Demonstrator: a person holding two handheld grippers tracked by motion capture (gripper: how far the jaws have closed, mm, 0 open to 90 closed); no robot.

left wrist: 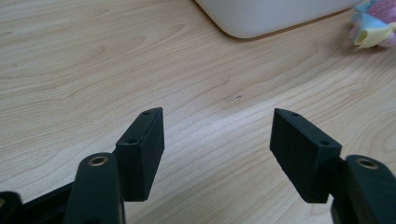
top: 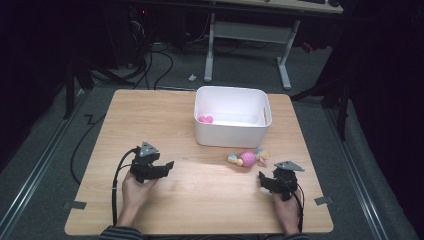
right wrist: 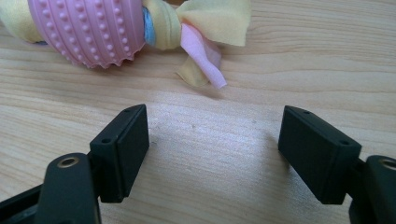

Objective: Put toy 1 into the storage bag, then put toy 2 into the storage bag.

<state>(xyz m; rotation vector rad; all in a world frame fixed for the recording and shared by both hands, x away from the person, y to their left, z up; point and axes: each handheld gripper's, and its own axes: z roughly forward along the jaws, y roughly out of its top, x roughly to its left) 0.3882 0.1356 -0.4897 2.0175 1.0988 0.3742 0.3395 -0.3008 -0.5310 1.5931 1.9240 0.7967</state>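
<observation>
Pink toy [top: 247, 158] near right tongs [top: 264, 178]; white bin [top: 232, 131] behind

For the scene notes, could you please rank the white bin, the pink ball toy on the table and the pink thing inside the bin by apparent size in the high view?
1. White bin, clearly largest.
2. Pink ball toy with cloth tails, on the table in front of the bin.
3. Pink thing inside the bin, smallest; partly hidden by the wall and farther off, so its true size is unsure.

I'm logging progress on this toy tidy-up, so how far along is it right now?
Done: one small pink toy already lies inside the white bin. In hand: nothing. The right gripper sits open just short of the pink knobbly ball toy with cloth tails, and the left gripper is open over bare table. Left, probably: grasping that ball toy and dropping it in the bin.
</observation>
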